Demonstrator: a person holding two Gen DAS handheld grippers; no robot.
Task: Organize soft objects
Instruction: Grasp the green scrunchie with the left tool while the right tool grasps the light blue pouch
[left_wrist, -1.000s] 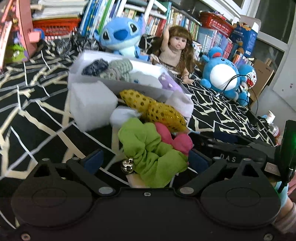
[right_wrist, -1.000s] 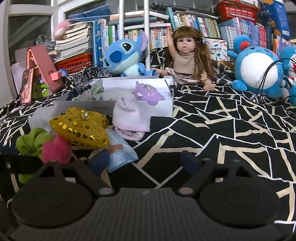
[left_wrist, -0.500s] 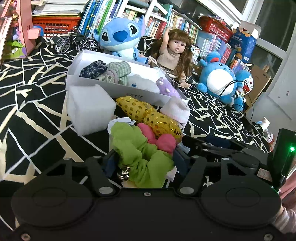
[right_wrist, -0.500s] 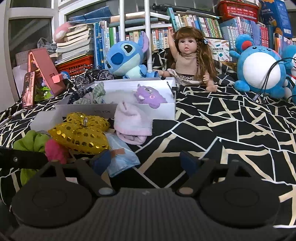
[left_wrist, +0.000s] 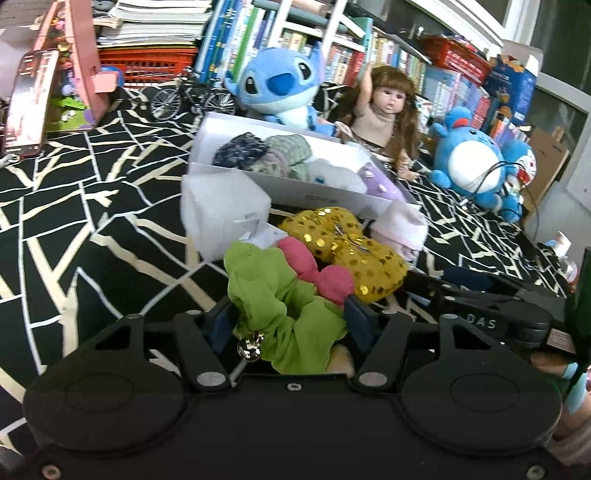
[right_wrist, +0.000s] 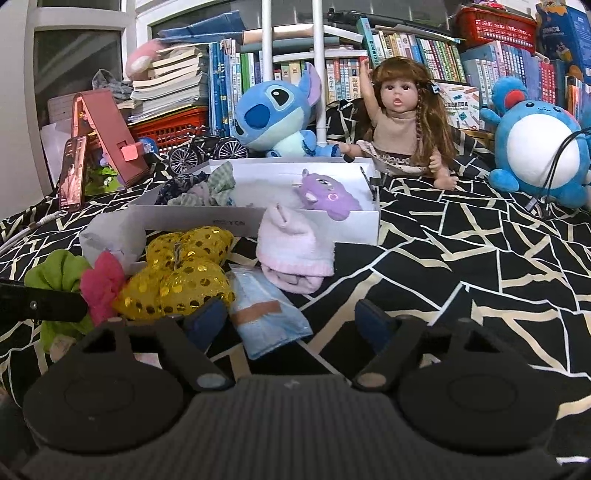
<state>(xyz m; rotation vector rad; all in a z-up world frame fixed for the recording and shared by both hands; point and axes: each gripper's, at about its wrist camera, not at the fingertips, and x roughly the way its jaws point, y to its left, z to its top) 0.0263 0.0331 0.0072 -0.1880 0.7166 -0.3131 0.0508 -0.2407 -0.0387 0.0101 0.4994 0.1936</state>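
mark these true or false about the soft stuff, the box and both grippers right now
1. The left gripper is shut on the green scrunchie. True.
2. The gold sequin bow lies inside the white box. False: it lies on the patterned cloth in front of the box.
3. The purple plush sits in the white box. True.
4. The right gripper grips the pink knit hat. False: its jaws are closing with no grip yet; the hat lies beyond them.
5. The doll lies flat in the box. False: it sits upright behind it.
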